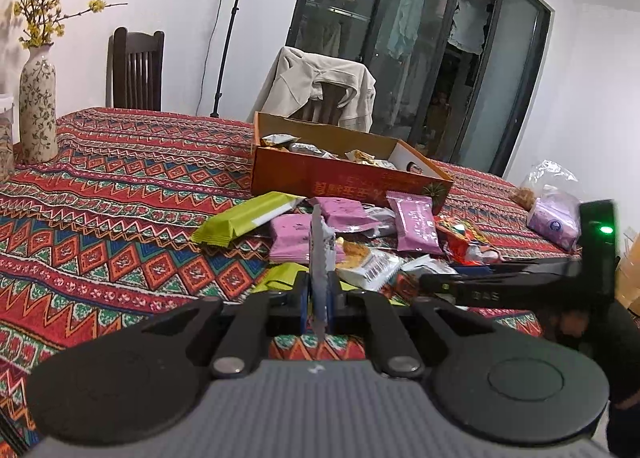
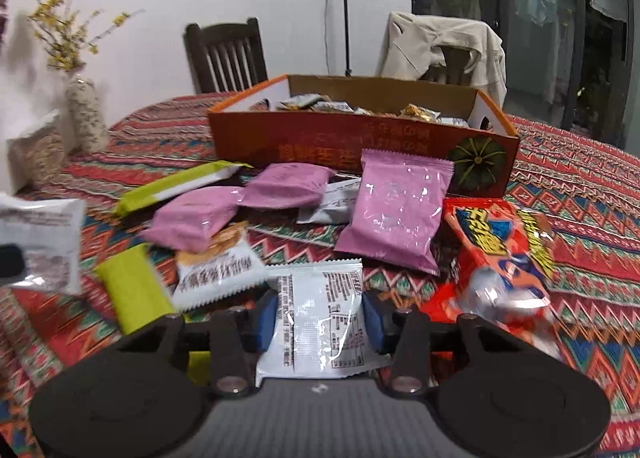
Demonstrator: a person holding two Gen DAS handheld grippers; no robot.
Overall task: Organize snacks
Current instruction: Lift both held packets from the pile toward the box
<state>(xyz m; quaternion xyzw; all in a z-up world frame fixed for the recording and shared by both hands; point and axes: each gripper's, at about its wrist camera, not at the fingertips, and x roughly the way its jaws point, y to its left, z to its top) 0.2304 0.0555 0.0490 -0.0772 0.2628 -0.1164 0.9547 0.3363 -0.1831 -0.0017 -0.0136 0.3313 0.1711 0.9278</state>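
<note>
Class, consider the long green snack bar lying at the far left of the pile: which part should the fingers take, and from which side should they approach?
Grip the green snack bar across its narrow width near mid-length, coming from above. It lies flat and slanted on the tablecloth with its long sides apparently free, whereas its right end nears the orange box, leaving less room there.

The tablecloth is banded in red, orange, teal and blue zigzags and diamonds, and the open box on it is orange with a dark green pumpkin printed at one corner. Scattered before it lie pink packets, lime-green ones, a white packet with black print, and a red-orange bag lettered, I think, in yellow and blue. The vase is cream with leafy sprigs, holding yellow blossoms.
</note>
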